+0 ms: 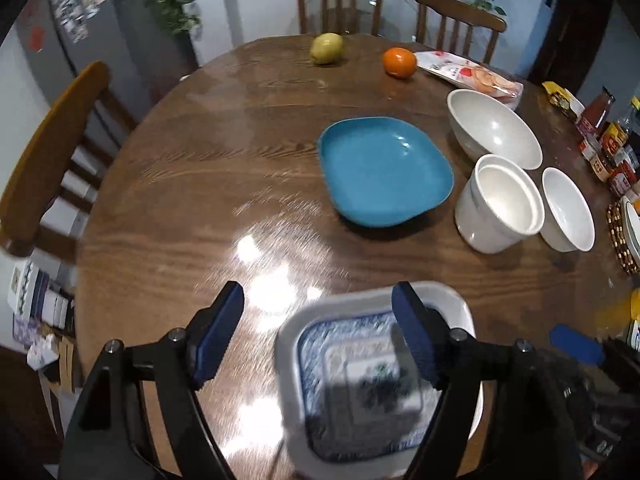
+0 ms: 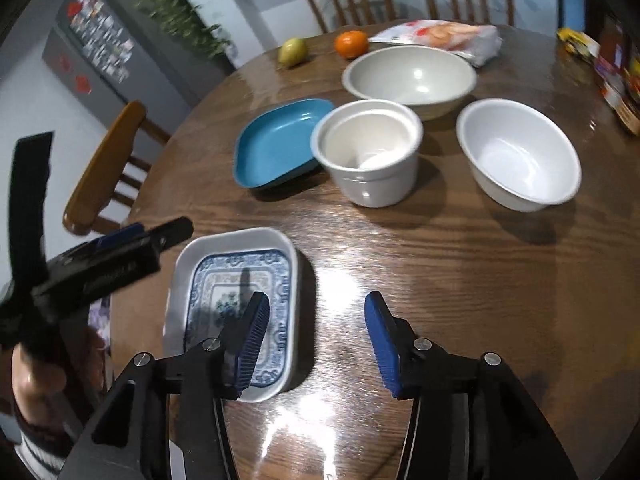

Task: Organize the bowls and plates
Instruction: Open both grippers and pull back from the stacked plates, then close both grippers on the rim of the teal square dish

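Wood, dark and glossy, makes up the round table (image 1: 168, 184) that carries all the dishes. Nearest the camera lies a white rectangular plate (image 2: 224, 248) with a smaller blue-patterned plate (image 2: 218, 280) nested inside it — the pair sits flat by the table's near edge.

Both claws hang above this stack with nothing between their blue pads. The left gripper (image 1: 318, 336) is spread wide; its right finger (image 1: 412, 336) shows over the plates without pressing on them, and its left finger is over bare wood. The right gripper (image 2: 316, 344) is also spread, its left finger (image 2: 252, 344) over the patterned plate's near end and its right finger over bare table. In the right wrist view the left gripper shows at the far left edge, held in a person's hand (image 2: 32, 376).

Further back a blue squarish dish (image 1: 384, 170) rests alone. Just to its right stands a white straight-sided pot (image 1: 498, 204) with a second white cup nested in it. A small white bowl (image 1: 568, 208) sits just beside the pot, and a large cream bowl (image 1: 494, 128) stands behind them — whether these touch cannot be told.

At the far side lie a yellow-green fruit (image 1: 327, 48), an orange (image 1: 399, 62) and a plastic snack bag (image 1: 472, 74).
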Demonstrator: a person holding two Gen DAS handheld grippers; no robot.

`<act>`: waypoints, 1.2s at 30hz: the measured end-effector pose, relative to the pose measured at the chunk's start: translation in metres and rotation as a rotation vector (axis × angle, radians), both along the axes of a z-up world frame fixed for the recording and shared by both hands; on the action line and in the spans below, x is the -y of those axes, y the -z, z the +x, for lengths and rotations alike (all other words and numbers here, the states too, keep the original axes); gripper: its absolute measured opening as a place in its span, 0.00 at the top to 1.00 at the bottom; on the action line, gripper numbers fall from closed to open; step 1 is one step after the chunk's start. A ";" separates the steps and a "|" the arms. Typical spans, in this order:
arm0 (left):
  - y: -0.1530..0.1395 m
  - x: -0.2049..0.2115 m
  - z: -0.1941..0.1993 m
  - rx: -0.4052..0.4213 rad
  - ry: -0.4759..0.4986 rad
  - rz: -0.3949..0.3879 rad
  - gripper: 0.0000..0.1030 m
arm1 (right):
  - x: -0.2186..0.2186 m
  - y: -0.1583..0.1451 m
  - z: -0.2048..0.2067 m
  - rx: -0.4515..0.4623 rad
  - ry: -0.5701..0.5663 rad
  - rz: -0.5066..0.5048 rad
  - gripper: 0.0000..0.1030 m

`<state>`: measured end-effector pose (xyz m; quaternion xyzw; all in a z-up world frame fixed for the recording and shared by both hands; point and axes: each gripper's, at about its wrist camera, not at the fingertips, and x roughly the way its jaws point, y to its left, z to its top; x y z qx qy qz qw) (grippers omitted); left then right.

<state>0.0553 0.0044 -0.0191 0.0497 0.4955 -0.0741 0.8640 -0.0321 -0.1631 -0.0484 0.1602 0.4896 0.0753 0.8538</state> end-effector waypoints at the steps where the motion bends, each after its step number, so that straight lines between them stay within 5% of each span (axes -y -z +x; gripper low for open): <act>1: 0.001 0.003 0.005 -0.004 0.012 0.004 0.26 | 0.004 0.001 -0.001 -0.002 0.017 0.005 0.51; 27: 0.042 0.027 0.102 -0.093 0.068 -0.024 0.31 | 0.026 0.010 0.001 -0.037 0.193 0.049 0.51; 33: 0.051 0.027 0.113 -0.118 0.067 -0.024 0.73 | 0.020 0.012 0.009 -0.048 0.184 0.041 0.51; 36: 0.051 0.026 0.114 -0.115 0.081 -0.025 0.75 | 0.016 0.011 0.016 -0.047 0.172 0.035 0.51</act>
